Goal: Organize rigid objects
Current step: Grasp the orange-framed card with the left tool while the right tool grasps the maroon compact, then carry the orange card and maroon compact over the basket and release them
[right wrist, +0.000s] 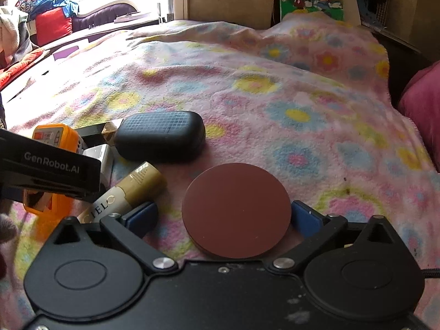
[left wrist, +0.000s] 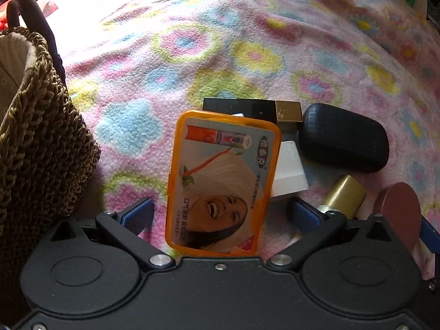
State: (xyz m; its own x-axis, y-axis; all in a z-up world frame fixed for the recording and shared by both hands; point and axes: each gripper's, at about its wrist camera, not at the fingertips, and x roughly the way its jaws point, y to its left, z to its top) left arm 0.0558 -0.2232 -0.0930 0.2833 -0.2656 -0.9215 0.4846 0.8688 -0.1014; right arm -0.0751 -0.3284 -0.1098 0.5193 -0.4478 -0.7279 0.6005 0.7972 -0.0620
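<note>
An orange flat case (left wrist: 220, 181) with a printed label lies on the floral blanket between the fingers of my left gripper (left wrist: 221, 214). Its jaws stand wide and neither pad presses on the case. In the right wrist view a round brown disc (right wrist: 236, 211) lies flat between the fingers of my right gripper (right wrist: 224, 217). The left pad is clear of the disc and the right pad sits beside its rim, so this gripper is open. A dark grid-patterned case (right wrist: 159, 136), a gold-capped tube (right wrist: 137, 187), a white box (left wrist: 288, 170) and a black box with a gold end (left wrist: 253, 108) lie close by.
A brown woven basket (left wrist: 41, 151) with a pale lining stands at the left, right beside the left gripper. The left gripper's black housing (right wrist: 52, 165) crosses the right view's left side. The blanket (right wrist: 302, 110) drops off at the right next to a pink cushion (right wrist: 420, 101).
</note>
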